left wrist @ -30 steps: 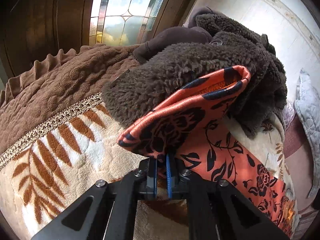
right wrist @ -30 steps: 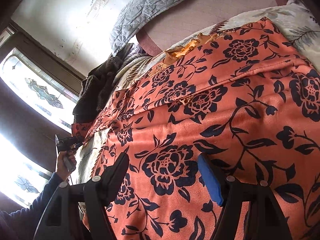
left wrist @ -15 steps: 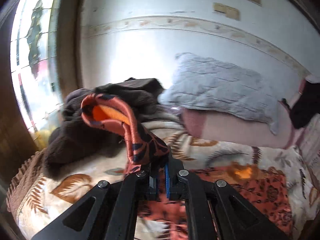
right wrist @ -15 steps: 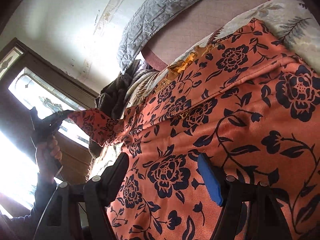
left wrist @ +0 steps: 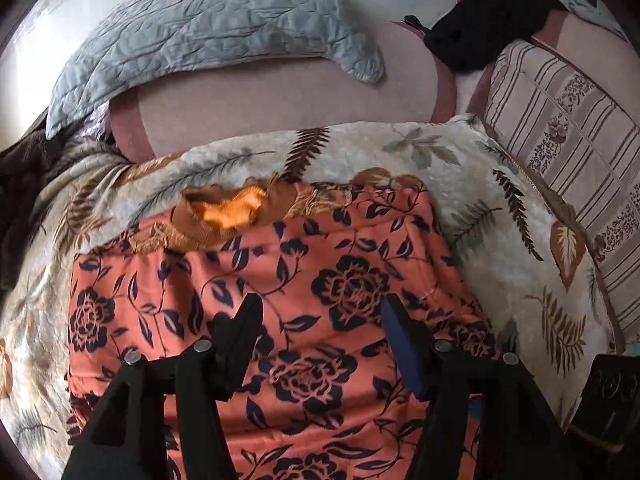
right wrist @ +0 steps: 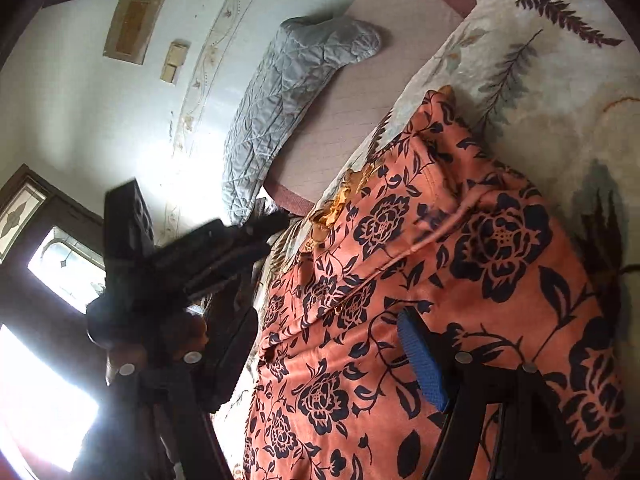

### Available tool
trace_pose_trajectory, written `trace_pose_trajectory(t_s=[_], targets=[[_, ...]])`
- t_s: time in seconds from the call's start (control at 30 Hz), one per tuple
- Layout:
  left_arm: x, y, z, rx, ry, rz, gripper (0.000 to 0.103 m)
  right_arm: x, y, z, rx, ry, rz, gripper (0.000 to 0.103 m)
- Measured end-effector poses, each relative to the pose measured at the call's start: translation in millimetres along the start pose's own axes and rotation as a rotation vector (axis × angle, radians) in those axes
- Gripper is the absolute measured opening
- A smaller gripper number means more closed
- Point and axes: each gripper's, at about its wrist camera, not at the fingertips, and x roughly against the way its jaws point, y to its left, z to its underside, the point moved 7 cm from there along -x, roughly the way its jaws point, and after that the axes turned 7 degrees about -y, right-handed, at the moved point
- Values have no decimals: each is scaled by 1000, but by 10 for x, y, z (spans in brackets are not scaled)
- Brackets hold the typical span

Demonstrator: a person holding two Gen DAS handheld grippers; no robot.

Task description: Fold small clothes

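Note:
An orange garment with black flowers (left wrist: 360, 264) lies spread on a cream leaf-print blanket (left wrist: 500, 208), its brown-orange collar (left wrist: 224, 216) at the far end. My left gripper (left wrist: 322, 312) hovers over the garment's middle. Its jaws are opening and nothing sits between the pads; the cloth lies below them. In the right wrist view the same garment (right wrist: 460, 280) fills the lower right, one part folded over across it. My right gripper (right wrist: 328, 320) stands open above it, holding nothing. The left gripper (right wrist: 224, 248) shows there as a dark blurred shape at the left.
A grey quilted pillow (left wrist: 208, 28) rests on a pink bolster (left wrist: 280, 104) beyond the garment. To the right are a striped cushion (left wrist: 560, 128) and a black cloth (left wrist: 488, 20). Dark brown fleece (left wrist: 16, 160) lies at the left edge. A window (right wrist: 60, 272) glares at the left.
The left gripper let go of the garment's lifted end, swung across over the spread garment and tipped downward, jaws now apart. The right gripper shifted and rolled a little, still open.

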Motion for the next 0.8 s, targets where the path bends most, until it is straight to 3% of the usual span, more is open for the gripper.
trace_pose_trajectory(t_s=[0.23,0.33,0.43,0.57,0.63,0.67,0.7,0.8], targets=[[667,1480,510,210,-112,-121,64,66,156,-236,11,-15,10,75],[779,2070,812,340,-123,-151,64,-253,170,-513,98,46,120,75],[794,2477,1114,472,-118,-154,64,-701,23,-782,222,126,306,73],[833,2795,1352,584,-151,-145,64,-1122,-334,-810,299,258,515,71],[840,2887,1410,609,-159,-142,64,-1216,-469,-710,344,322,593,57],[834,2915,1421,615,-162,-140,64,-1240,-505,-663,370,347,612,28],[837,2936,1426,617,-168,-139,64,-1262,-489,-629,397,370,621,17],[852,2958,1411,615,-176,-131,64,-1243,-193,-693,528,338,644,9]])
